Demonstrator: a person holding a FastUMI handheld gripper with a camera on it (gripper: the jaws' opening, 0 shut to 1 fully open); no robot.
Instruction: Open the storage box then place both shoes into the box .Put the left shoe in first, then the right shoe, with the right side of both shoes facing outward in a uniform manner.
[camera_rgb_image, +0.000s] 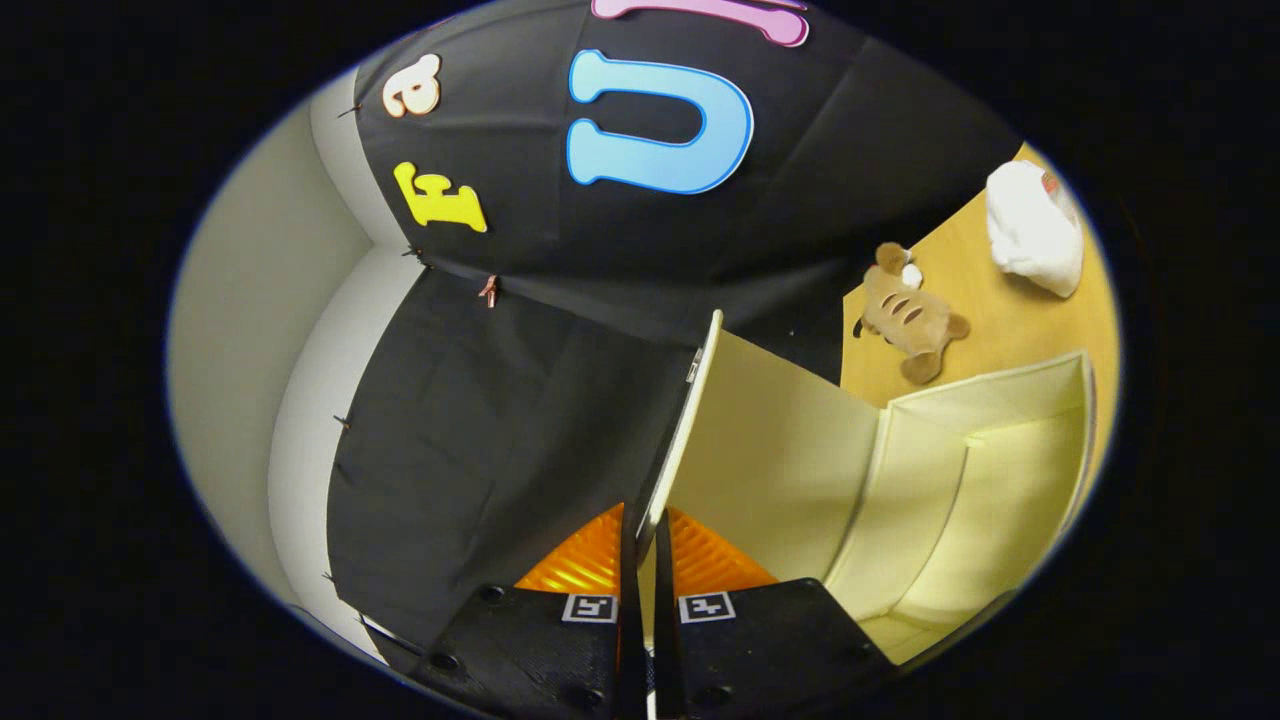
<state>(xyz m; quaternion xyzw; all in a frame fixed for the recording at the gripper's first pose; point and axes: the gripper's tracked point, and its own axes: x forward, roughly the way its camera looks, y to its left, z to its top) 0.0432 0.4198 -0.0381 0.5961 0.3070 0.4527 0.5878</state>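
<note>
My gripper (646, 540) is shut on the edge of the storage box lid (770, 450), a thin cream panel that runs away from between my fingers. The lid is swung up and stands roughly edge-on to me. To the right of it the cream box (990, 470) lies open, and I look into its pale inner walls. Nothing shows inside the part of the box that I see.
Beyond the box, on the wooden table top (985, 310), lies a brown plush toy (908, 315). Farther right sits a white bundled thing (1035, 240). Black booth cloth hangs to the left and beyond, with a pale wall at far left.
</note>
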